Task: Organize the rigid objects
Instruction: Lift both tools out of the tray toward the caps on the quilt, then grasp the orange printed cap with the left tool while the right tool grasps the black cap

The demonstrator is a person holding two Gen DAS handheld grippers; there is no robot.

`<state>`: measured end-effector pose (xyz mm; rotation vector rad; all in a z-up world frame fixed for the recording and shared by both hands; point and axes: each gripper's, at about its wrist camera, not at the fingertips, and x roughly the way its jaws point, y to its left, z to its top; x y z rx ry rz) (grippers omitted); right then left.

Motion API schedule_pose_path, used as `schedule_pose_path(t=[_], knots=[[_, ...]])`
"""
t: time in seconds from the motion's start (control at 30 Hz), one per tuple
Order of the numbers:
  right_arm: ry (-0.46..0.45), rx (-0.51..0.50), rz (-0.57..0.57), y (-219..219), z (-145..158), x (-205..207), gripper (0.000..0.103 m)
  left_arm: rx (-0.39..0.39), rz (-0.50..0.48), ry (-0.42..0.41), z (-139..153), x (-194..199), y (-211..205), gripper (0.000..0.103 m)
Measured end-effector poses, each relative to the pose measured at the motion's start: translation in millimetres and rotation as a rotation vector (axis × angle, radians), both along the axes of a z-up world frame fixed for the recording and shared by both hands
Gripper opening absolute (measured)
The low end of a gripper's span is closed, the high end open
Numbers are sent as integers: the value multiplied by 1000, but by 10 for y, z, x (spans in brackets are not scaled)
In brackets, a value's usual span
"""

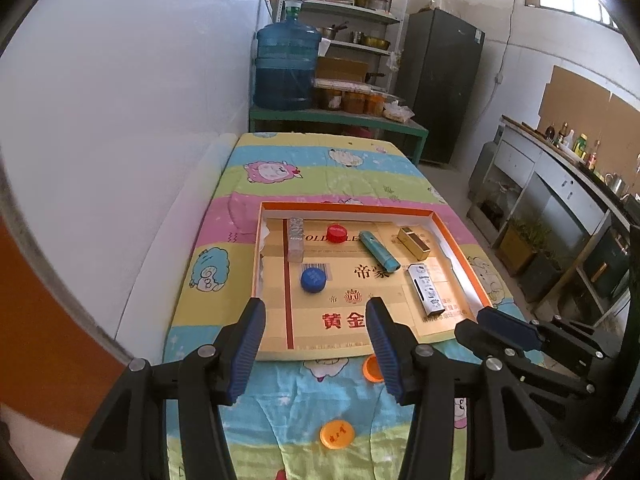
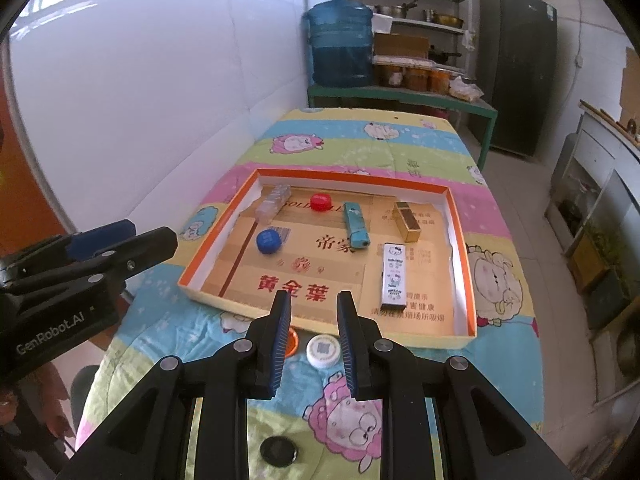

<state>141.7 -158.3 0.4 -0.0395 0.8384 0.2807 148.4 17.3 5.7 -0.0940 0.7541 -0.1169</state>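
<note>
An orange-rimmed tray (image 1: 348, 207) (image 2: 328, 173) lies on the cartoon quilt. It holds a clear box (image 1: 296, 240), a red cap (image 1: 337, 233), a blue cap (image 1: 313, 280), a teal lighter (image 1: 379, 251), a gold box (image 1: 414, 243) and a white lighter (image 1: 426, 290). My left gripper (image 1: 315, 312) hangs open and empty over the tray's near edge. An orange cap (image 1: 371, 368) peeks from behind its right finger, and another orange cap (image 1: 337, 434) lies closer. My right gripper (image 2: 314, 302) stands narrowly open, holding nothing, with a white cap (image 2: 323, 351) on the quilt below it.
A black cap (image 2: 279, 451) lies on the quilt close under the right gripper. A white wall runs along the left of the quilt. Beyond its far end stand a green bench (image 1: 340, 120) with a blue water jug (image 1: 286, 68), shelves and a dark fridge (image 1: 440, 84).
</note>
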Motion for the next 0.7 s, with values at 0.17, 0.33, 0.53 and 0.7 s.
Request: schedule_pose_path(t=[0.17, 0.33, 0.53, 0.7], knots=[[-4, 17, 3, -14, -2, -197, 24, -13, -8, -11, -14, -171, 3, 52], [2, 23, 7, -30, -46, -382, 24, -14, -9, -28, -56, -346, -14, 52], [11, 11, 16, 1, -165, -589, 25, -22, -7, -31, -163, -494, -1, 52], [37, 13, 30, 26, -338, -691, 47, -26, -16, -11, -300, -563, 10, 52]])
